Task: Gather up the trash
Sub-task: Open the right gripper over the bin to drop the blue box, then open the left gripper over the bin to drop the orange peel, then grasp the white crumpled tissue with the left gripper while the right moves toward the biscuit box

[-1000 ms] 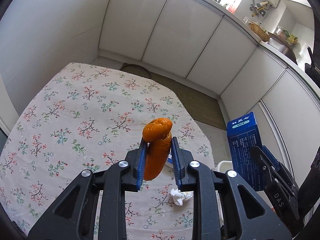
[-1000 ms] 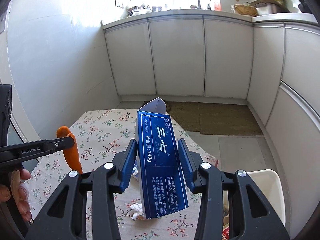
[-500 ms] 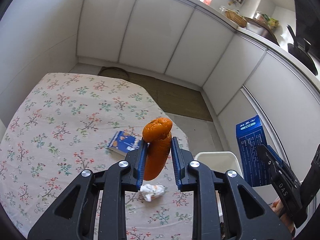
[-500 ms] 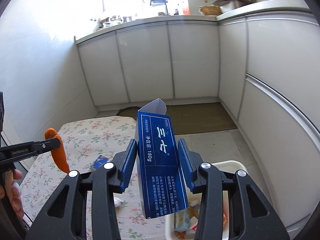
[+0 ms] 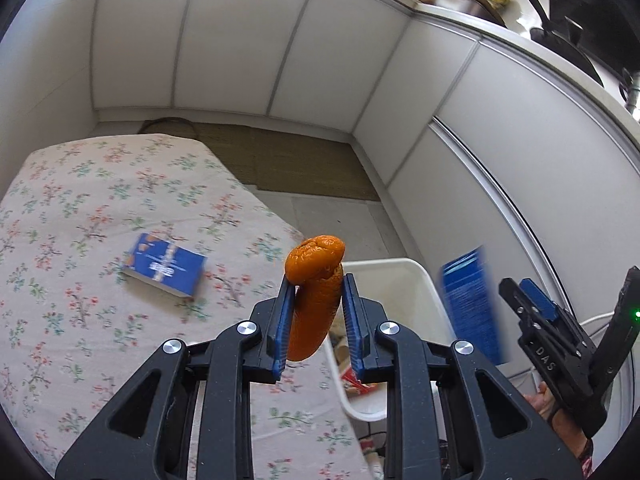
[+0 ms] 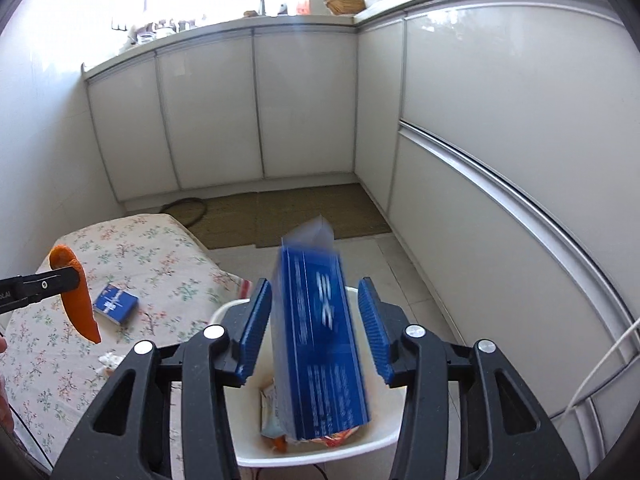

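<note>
left gripper: jaws pinching a curled orange strip of citrus peel, which stands upright between the blue pads with its bent tip above them. the peel hangs over the near edge of the bench covered in a floral-print cloth, just beside the white plastic waste bin at 3 o'clock of the peel. in the right wrist view the same peel appears at 9 o'clock, clamped in the black arm of the left gripper.

right gripper: jaws spread, with a gap visible on either side of the tall blue cardboard carton with white print. the carton is motion-blurred, tilted slightly, and its lower end lies inside the waste bin among other wrappers; whether the pads touch it cannot be told. in the left wrist view the carton shows blurred at 3 o'clock, between the bin and the right gripper.

on the bench: a small flat blue box with white lettering lies at 10 o'clock of the peel, well apart from the bin; a crumpled white tissue lies near the bench's edge, at 9 o'clock of the right gripper.
</note>
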The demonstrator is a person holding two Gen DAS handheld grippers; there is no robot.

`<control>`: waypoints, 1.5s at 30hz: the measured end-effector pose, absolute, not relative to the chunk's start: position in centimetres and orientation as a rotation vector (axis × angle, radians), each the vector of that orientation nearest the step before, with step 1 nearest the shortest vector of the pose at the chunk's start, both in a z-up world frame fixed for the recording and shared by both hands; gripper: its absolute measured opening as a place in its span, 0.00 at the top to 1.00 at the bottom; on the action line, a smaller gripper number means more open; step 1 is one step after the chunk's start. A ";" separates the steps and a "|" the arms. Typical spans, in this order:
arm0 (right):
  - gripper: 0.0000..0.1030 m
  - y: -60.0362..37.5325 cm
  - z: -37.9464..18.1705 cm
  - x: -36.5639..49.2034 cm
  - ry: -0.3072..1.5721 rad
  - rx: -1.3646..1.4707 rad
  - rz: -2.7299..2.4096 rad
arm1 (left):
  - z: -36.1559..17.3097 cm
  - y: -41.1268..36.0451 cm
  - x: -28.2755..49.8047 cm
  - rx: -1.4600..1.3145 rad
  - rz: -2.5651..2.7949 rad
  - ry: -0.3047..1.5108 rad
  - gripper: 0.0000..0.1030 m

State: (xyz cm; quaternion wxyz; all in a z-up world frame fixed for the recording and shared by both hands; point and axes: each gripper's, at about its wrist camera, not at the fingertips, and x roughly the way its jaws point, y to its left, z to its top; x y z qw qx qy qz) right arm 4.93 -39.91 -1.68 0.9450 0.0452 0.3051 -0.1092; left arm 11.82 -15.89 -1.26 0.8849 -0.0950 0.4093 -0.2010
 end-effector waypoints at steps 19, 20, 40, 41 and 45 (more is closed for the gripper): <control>0.18 -46.2 -2.2 2.4 0.598 0.143 -0.521 | -2.0 -27.8 11.2 -0.126 -0.599 0.901 0.76; 0.18 -46.5 -2.3 2.3 0.600 0.143 -0.528 | -2.2 -28.2 11.3 -0.123 -0.605 0.908 0.76; 0.09 -45.1 -3.5 4.1 0.689 0.060 -0.531 | -5.2 -27.4 11.9 -0.007 -0.500 1.003 0.12; 0.09 -44.8 -3.7 4.2 0.698 0.053 -0.524 | -5.4 -27.0 11.9 0.017 -0.489 1.010 0.11; 0.09 -43.9 -4.4 4.8 0.733 0.036 -0.492 | -6.8 -24.8 12.3 0.134 -0.423 1.032 0.10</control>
